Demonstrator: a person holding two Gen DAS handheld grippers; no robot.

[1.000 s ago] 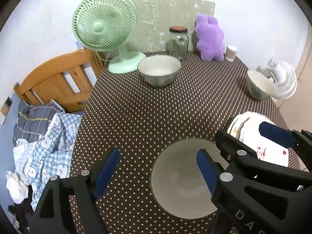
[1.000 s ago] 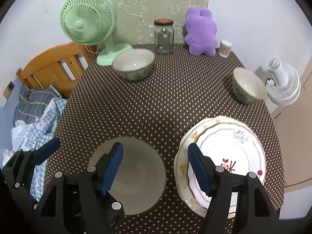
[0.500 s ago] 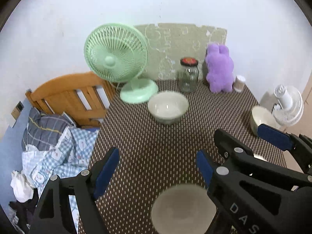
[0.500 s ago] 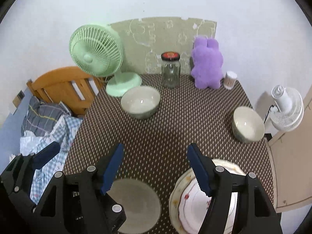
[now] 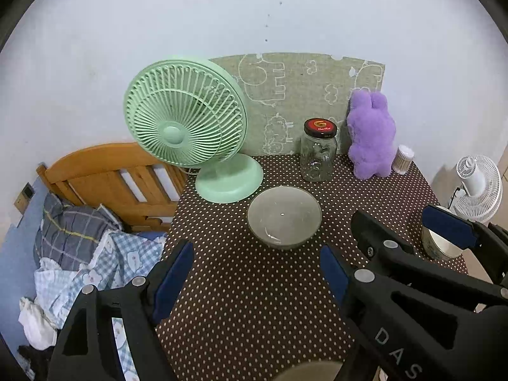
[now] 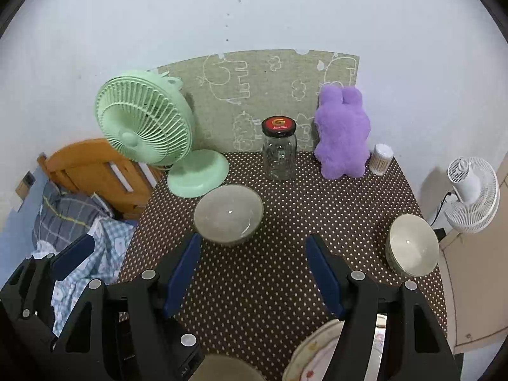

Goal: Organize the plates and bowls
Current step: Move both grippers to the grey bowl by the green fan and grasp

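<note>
Both pairs of my blue-padded fingers stand wide apart, gripping nothing: the left fingers (image 5: 255,273) and right fingers (image 6: 252,268) frame only bare brown polka-dot tabletop (image 6: 279,289). Above the gap, at mid-frame, sits a glossy grey-green ceramic bowl (image 5: 283,217), clear of every pad. A second cream ceramic bowl (image 6: 412,244) rests at the right edge, whole in the right view but half hidden behind my right fingers in the left view. Only the right view shows the floral-rimmed white plate (image 6: 312,354) at bottom. Another bowl's rounded rim (image 5: 306,371) peeks in at bottom centre.
</note>
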